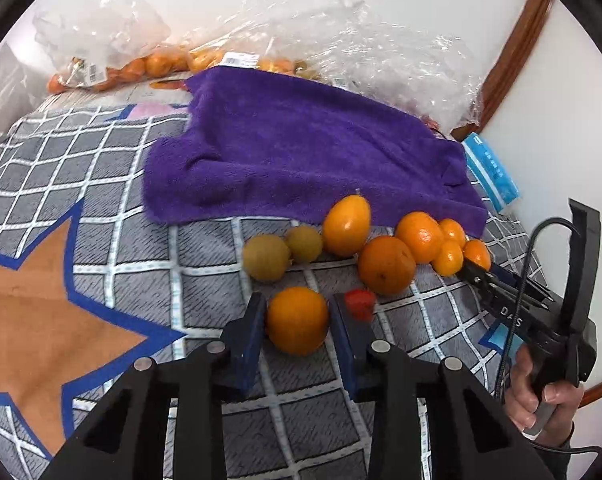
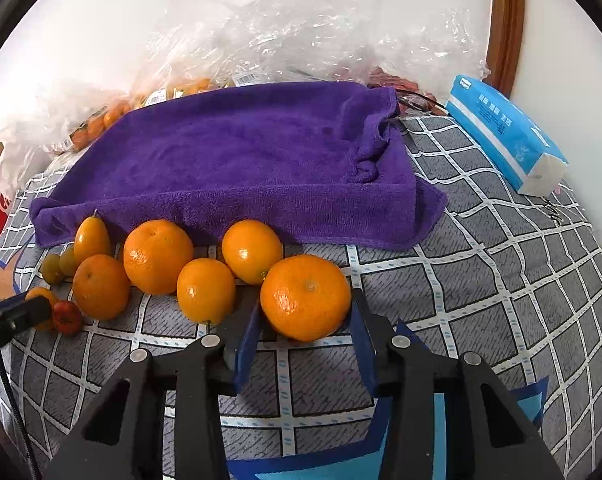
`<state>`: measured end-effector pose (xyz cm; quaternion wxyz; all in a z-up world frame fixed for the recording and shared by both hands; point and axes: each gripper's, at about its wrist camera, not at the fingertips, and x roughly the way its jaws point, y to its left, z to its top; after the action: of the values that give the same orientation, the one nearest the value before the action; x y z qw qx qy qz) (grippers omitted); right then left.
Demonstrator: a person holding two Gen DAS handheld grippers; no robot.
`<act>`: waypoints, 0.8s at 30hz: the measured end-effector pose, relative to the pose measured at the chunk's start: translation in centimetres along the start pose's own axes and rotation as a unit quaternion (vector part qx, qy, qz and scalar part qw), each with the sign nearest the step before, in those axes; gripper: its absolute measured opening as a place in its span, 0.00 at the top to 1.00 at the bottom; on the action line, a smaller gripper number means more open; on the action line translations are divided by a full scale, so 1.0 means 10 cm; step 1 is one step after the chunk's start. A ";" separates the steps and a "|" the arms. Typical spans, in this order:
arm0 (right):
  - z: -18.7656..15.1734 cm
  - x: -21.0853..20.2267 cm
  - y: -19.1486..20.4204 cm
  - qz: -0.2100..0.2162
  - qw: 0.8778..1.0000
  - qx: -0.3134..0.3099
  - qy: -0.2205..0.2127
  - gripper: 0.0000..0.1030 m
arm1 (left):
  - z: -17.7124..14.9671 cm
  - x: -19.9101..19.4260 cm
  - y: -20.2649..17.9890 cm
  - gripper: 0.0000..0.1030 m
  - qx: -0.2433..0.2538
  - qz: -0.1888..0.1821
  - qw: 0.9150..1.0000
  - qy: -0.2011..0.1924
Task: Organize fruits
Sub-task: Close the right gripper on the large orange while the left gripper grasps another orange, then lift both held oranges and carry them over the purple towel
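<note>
Your left gripper (image 1: 297, 320) clamps one orange (image 1: 297, 320); your right gripper (image 2: 305, 316) pinches a mandarin (image 2: 305, 298), jaws snug on both.

A grey checked bedspread (image 2: 481, 280) carries a purple towel (image 2: 241, 160), loose oranges (image 2: 157, 256) and a tissue pack (image 2: 501, 132).

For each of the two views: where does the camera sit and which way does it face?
Left wrist: on the left hand-held gripper, angled down at an orange between its fingers; the person's hand shows.
Right wrist: on the right hand-held gripper, angled down at a mandarin.
Shared: purple towel, fruit row.
</note>
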<state>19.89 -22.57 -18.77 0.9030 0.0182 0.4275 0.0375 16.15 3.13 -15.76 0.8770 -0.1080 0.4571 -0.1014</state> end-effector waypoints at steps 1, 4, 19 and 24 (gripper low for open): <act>-0.01 -0.01 -0.01 0.000 1.000 0.001 0.000 0.59 | 0.00 -0.01 0.02 0.70 -0.002 0.002 1.000 0.000; -0.06 -0.07 -0.02 -0.003 1.000 0.002 0.002 0.59 | -0.04 -0.05 0.07 0.70 -0.003 0.009 1.000 -0.001; -0.17 -0.16 -0.04 0.025 1.000 0.011 -0.005 0.60 | -0.09 -0.01 0.04 0.70 -0.006 0.018 1.000 -0.007; -0.20 -0.24 -0.05 0.029 0.999 0.017 -0.006 0.60 | -0.13 -0.08 0.05 0.70 -0.013 0.023 1.000 -0.008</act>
<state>16.80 -23.30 -18.22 0.9037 0.0459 0.4219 0.0568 14.70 3.65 -16.02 0.8810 -0.1099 0.4542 -0.0740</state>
